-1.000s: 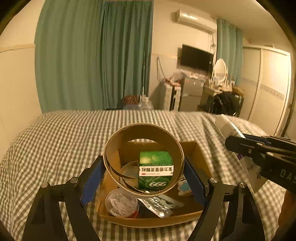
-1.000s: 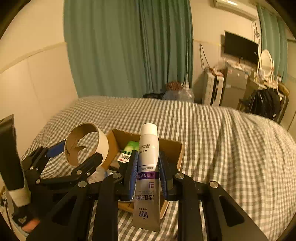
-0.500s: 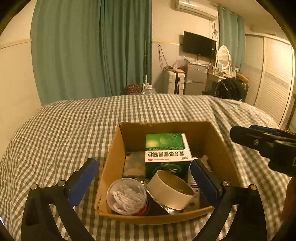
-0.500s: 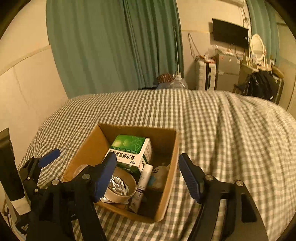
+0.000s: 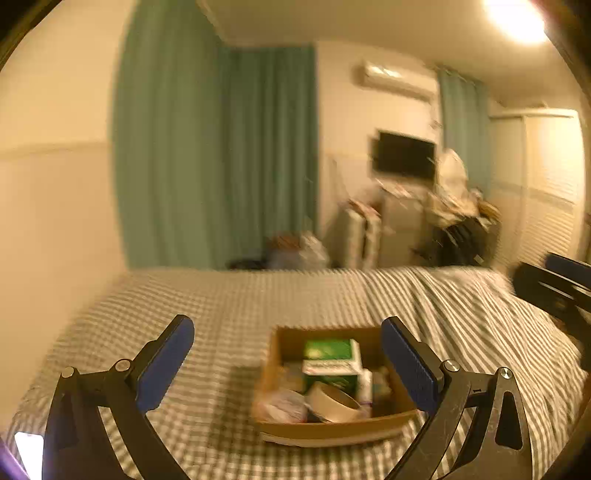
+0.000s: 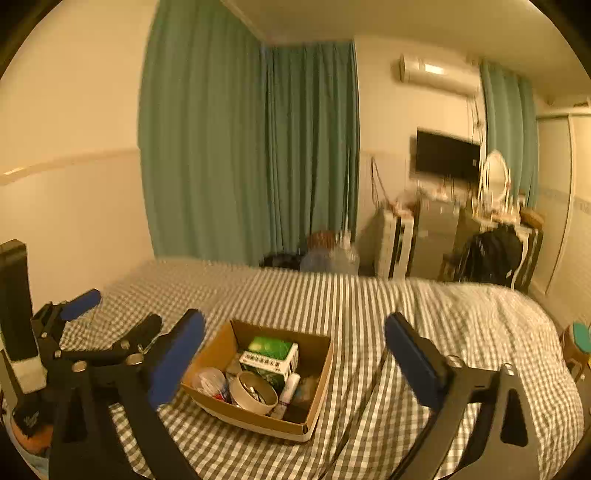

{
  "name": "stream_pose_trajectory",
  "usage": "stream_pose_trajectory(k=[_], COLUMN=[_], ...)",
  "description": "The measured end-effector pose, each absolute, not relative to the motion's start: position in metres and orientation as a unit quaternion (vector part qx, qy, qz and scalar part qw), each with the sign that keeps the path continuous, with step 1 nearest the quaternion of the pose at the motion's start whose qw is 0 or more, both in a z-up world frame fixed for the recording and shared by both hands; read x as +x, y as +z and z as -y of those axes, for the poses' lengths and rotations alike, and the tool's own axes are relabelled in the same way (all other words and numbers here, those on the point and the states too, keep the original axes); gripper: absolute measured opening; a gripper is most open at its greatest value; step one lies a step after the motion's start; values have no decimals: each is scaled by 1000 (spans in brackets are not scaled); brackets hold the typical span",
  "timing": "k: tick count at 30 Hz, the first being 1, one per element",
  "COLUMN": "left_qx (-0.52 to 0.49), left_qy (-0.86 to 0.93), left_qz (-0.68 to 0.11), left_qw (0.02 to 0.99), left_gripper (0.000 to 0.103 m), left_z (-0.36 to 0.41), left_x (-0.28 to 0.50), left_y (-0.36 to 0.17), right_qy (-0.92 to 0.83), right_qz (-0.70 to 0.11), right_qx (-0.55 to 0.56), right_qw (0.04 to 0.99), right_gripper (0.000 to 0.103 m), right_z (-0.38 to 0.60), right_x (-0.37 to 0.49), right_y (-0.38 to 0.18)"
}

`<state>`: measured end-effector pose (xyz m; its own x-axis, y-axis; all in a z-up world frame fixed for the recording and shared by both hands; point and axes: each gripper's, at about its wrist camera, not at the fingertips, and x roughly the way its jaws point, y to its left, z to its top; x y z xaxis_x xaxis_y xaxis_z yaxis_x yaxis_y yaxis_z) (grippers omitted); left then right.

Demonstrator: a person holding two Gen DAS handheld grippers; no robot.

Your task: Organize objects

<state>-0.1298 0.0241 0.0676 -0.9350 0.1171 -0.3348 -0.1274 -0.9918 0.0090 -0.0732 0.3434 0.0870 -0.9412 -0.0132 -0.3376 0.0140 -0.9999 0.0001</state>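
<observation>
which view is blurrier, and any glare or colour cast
Left wrist: blurrier, with the box contents and the room smeared, plus ceiling lamp glare at top right. Right wrist: sharper on the box, only slight smear. Both: warm yellow cast, fisheye bending.

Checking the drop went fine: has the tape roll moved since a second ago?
Yes. The tape roll has gone from the left gripper down into the cardboard box, where it lies in front of the green carton.
</observation>
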Motion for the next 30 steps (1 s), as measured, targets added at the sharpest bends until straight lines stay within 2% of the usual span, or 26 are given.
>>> stream_pose_trajectory(k=[7,18,30], left_qx=[-110,-149,-141], left_qy=[992,989,990], left_qz=[-13,6,2], left_qw=[61,22,12], left_gripper=[103,103,103], left_z=[-7,6,10], left_x=[-71,-53,-50], left_y=[73,-1,-9], right_qy=[-990,-978,-987], right_qz=[-19,-16,-9], right_qx=[140,206,152], right_qw=[-20,-35,-48], right_gripper=[103,103,103], right_z=[-338,-344,-347], right_x=[-24,-50,-41], right_y=[67,-38,-28])
